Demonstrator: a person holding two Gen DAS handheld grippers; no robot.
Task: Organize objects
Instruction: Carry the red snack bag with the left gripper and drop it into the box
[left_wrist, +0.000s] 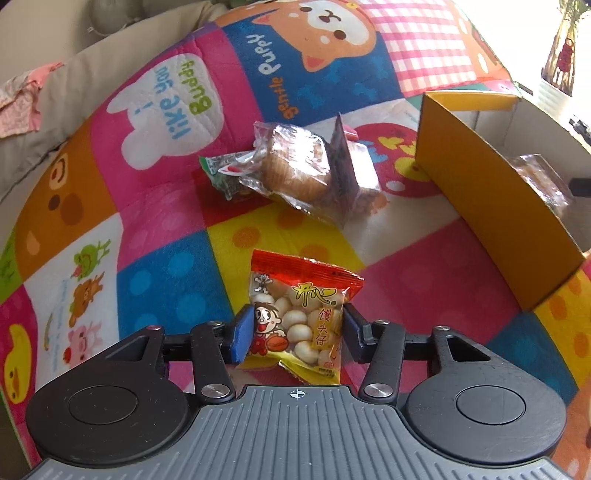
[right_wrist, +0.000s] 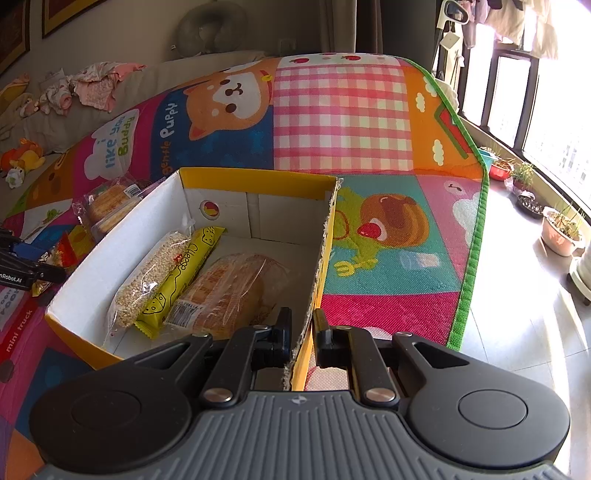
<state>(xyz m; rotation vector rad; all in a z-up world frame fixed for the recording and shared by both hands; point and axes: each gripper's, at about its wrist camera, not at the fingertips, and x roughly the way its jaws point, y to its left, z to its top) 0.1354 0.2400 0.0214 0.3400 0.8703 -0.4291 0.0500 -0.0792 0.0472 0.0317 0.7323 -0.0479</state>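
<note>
While the snack bag (left_wrist: 299, 325) lies on the mat (left_wrist: 166, 229) between the left gripper (left_wrist: 298, 334) pads, both touching its sides, wrapped cakes (left_wrist: 295, 170) sit beyond, near the box (left_wrist: 491, 192). Right gripper (right_wrist: 301, 338) pinches the box (right_wrist: 321, 243) wall; inside lie a cheese bar (right_wrist: 177, 280), grain bar (right_wrist: 147, 277) and bread (right_wrist: 229, 291), on the mat (right_wrist: 343, 114) by windows (right_wrist: 532, 99).

I am counting three packets (right_wrist: 192, 280) lying in one box (right_wrist: 255, 181). On the mat (left_wrist: 166, 240) I am seeing four more snacks (left_wrist: 299, 314) (one sitting between my tongs).
</note>
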